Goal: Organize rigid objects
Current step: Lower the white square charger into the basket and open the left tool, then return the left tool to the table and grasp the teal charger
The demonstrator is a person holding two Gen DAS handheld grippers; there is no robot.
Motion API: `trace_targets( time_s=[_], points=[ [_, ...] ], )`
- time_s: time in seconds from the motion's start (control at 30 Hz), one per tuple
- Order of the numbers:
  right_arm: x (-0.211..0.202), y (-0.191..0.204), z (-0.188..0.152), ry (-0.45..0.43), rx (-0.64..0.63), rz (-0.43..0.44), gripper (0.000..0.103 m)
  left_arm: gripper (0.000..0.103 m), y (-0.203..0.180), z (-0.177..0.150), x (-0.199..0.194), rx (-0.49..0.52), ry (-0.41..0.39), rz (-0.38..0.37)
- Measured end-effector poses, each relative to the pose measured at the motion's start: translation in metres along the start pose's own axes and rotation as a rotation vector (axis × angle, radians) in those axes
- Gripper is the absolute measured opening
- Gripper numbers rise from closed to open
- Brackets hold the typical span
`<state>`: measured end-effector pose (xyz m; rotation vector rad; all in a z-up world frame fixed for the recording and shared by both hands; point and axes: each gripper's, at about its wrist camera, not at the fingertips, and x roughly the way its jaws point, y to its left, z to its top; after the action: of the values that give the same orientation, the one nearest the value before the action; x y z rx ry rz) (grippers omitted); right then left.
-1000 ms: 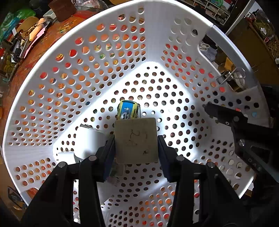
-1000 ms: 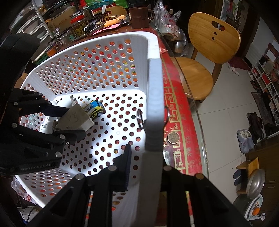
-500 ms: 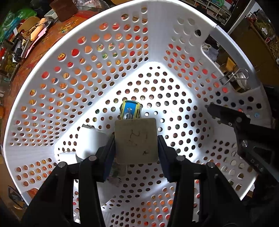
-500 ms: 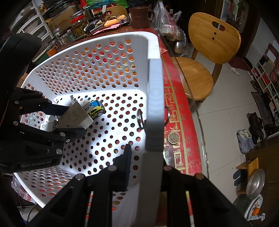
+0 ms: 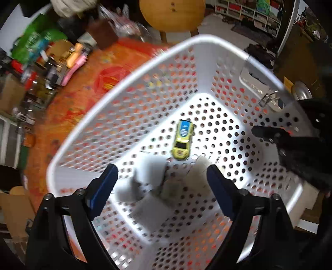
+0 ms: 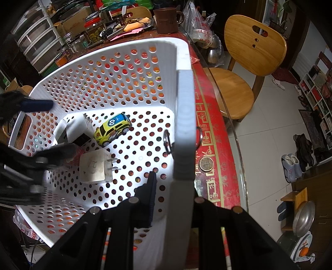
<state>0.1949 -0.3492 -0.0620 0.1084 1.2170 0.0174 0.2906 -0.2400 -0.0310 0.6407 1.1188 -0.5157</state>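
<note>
A white perforated basket (image 5: 128, 108) (image 6: 132, 62) stands on the red table. On its floor lie a yellow toy car (image 5: 183, 141) (image 6: 113, 128), a white plug adapter (image 6: 95, 166) with prongs (image 5: 197, 176), and other white chargers (image 5: 150, 172) (image 6: 72, 128). My left gripper (image 5: 161, 178) is open and empty above the basket floor; it shows blurred at the left of the right wrist view (image 6: 39, 128). My right gripper (image 6: 176, 187) is shut on the basket's right wall.
A coin (image 6: 206, 163) lies on the red tablecloth (image 6: 209, 128) beside the basket. A metal clip (image 6: 167, 141) hangs on the basket wall. A wooden chair (image 6: 247, 68) stands right of the table. Jars, a brown mug (image 6: 167, 19) and clutter fill the far table.
My left gripper has opened and let go of the white plug adapter, which now lies on the basket floor. The left gripper has pulled back and up. The right gripper still holds the wall.
</note>
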Motion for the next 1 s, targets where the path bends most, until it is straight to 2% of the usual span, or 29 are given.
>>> trace_targets(
  time_s=[0.1, 0.27, 0.37, 0.5, 0.6, 0.7, 0.9, 1.0],
  points=[
    [0.0, 0.001, 0.0, 0.0, 0.001, 0.0, 0.018, 0.092, 0.019, -0.016, -0.039, -0.016, -0.068, 0.059],
    [-0.001, 0.001, 0.0, 0.001, 0.001, -0.002, 0.018, 0.101, 0.075, -0.062, -0.101, -0.135, -0.179, 0.131],
    [-0.001, 0.001, 0.0, -0.002, 0.002, 0.0, 0.018, 0.102, 0.112, -0.098, -0.128, -0.218, -0.207, 0.199],
    [-0.002, 0.0, 0.0, -0.003, 0.004, 0.001, 0.018, 0.102, 0.165, -0.152, -0.137, -0.366, -0.226, 0.265],
    [-0.002, -0.001, 0.0, -0.004, 0.003, 0.0, 0.018, 0.102, 0.195, -0.188, -0.11, -0.468, -0.195, 0.241],
    [-0.002, -0.001, -0.001, -0.005, 0.002, 0.0, 0.019, 0.102, 0.203, -0.207, -0.052, -0.485, -0.1, 0.143],
    [-0.002, 0.0, 0.0, -0.002, 0.002, -0.001, 0.019, 0.099, 0.184, -0.205, 0.02, -0.428, -0.015, 0.032],
    [-0.002, 0.0, 0.0, -0.002, 0.002, -0.001, 0.019, 0.098, 0.181, -0.201, 0.044, -0.444, 0.008, -0.005]
  ],
)
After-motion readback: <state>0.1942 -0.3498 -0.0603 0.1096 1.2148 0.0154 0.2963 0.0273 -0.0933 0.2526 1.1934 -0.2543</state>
